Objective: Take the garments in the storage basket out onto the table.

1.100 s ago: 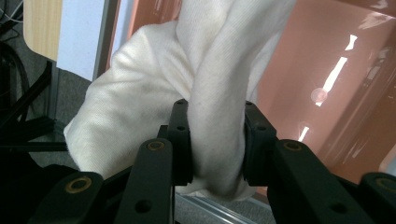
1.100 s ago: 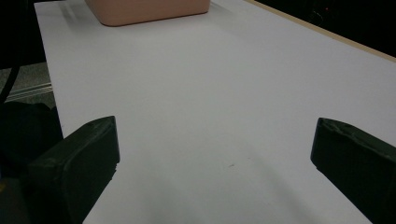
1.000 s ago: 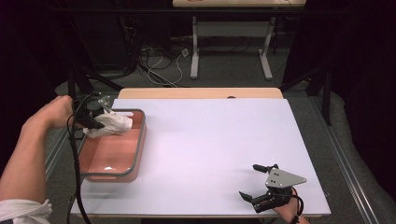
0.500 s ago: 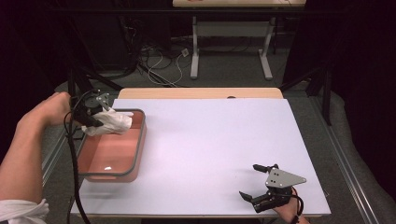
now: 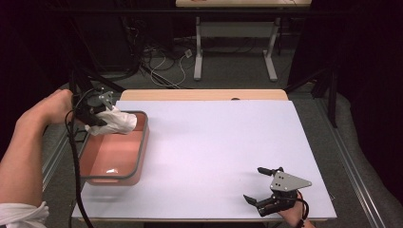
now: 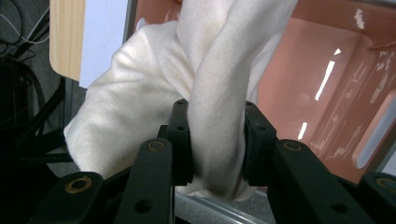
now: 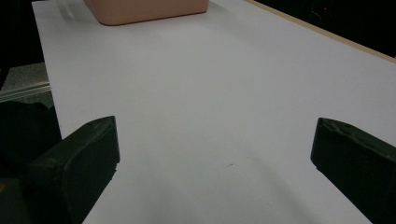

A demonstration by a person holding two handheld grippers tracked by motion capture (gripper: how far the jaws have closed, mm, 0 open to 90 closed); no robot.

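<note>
Cloth (image 6: 154, 98) is what I have in my left tool (image 6: 217, 140): a white, soft knit rag, bunched and twisted into a thick roll where the two black jaws pinch it. In the left gripper view its weave shows fine ribs, with a few faint greyish smudges on the folds. One fat fold runs up between the jaws, and a wider flap hangs off to the left of them. The jaws stand only partly closed, pressed against the roll on both sides.

From the high view I see the cloth (image 5: 114, 122) held above the far left corner of the pink tub (image 5: 135, 164), just over its grey rim, with my left tool (image 5: 95, 114) beside that rim. The tub sits at the left edge of the white table (image 5: 223, 142), and its glossy inside catches streaks of light.

My right tool (image 5: 263, 185) rests low at the near right corner of the table, well apart from the tub, jaws spread wide with nothing between them.
</note>
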